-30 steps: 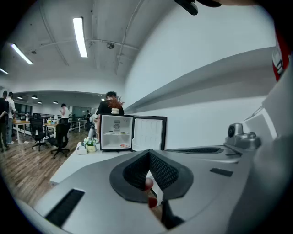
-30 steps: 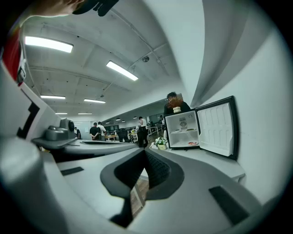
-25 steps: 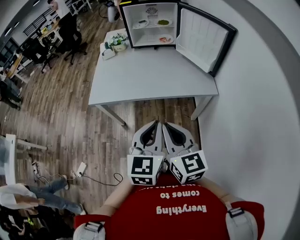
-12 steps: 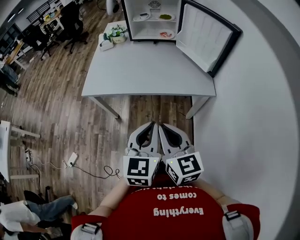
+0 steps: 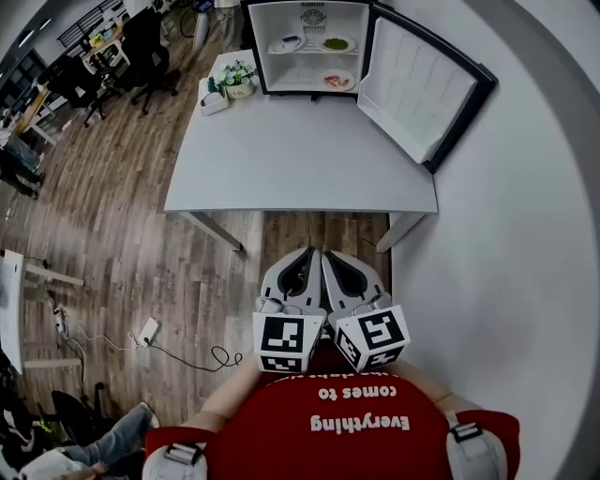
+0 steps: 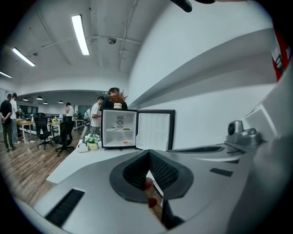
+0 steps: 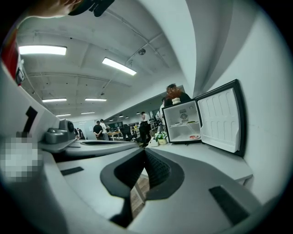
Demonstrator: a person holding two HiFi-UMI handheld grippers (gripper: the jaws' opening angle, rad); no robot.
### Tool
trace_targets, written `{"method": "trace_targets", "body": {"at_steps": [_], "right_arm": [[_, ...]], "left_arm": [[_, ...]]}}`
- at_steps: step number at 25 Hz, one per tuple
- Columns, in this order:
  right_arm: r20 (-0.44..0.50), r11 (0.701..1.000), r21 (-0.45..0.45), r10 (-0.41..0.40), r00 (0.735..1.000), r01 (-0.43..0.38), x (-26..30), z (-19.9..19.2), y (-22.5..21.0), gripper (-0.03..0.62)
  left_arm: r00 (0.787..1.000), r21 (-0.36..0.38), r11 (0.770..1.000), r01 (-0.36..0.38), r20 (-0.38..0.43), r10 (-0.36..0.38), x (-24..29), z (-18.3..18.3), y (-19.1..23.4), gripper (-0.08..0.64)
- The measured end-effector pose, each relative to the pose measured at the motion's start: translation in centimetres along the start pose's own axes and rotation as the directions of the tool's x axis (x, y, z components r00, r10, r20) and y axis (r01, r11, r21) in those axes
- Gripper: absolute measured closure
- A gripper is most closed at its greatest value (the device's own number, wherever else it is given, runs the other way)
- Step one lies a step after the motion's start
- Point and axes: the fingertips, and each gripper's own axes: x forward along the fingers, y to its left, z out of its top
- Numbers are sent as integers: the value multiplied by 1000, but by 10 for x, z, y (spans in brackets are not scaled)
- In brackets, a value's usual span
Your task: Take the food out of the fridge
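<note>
Wood floor (image 5: pixel 141 253) shows below the two grippers, which are held close to the person's red shirt (image 5: pixel 356 422) and well apart from the worktop (image 5: pixel 300 159). The left gripper (image 5: pixel 307 253) has its fingers (image 6: pixel 162 171) pressed together with nothing in them. The right gripper (image 5: pixel 327 255) is the same, its fingers (image 7: pixel 158 171) pressed together and empty. They sit side by side and point at the fridge (image 5: pixel 281 19).

I think the step now is to get closer to the fridge. Its door (image 5: pixel 422 84) is already wide open. To do it well, step up to the worktop edge, spread one gripper's fingers before it goes in, and come in level so no plate tips. The low plate (image 5: pixel 337 81) with pink food looks easiest to take first. Two more plates sit on the shelf above, a white one (image 5: pixel 286 43) and one with green food (image 5: pixel 335 43).

The worktop is white, with lots of room to set plates down. A little plant pot (image 5: pixel 236 82) and a small white box (image 5: pixel 211 98) stand at its far left corner, just beside the fridge. A white wall (image 5: pixel 525 234) runs along the right. Far off on the left are black chairs (image 5: pixel 155 66).
</note>
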Motion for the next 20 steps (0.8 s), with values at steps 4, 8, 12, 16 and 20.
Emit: {"method": "trace_targets", "body": {"at_steps": [4,8,12,16,20], "right_arm": [[10,999,7,-36,999,36,34,11,-25,580],[22,998,8,-69,997,69,78,30,-45,580],[31,995,-6,-102,994,103,125,50,-61,580],[35,993,-12,-114,993,114,178,65,-74,580],[24,994,-34,-101,995,102,230,72,-71,580]], "left_arm": [[999,8,999,39,0,-39,39,11,17,554],[997,19,997,73,-2,-73,79,29,45,554],[995,31,994,102,11,-102,118,48,78,554],[994,46,993,109,17,-110,156,62,117,554],[995,33,995,96,22,-96,180,67,164,554]]}}
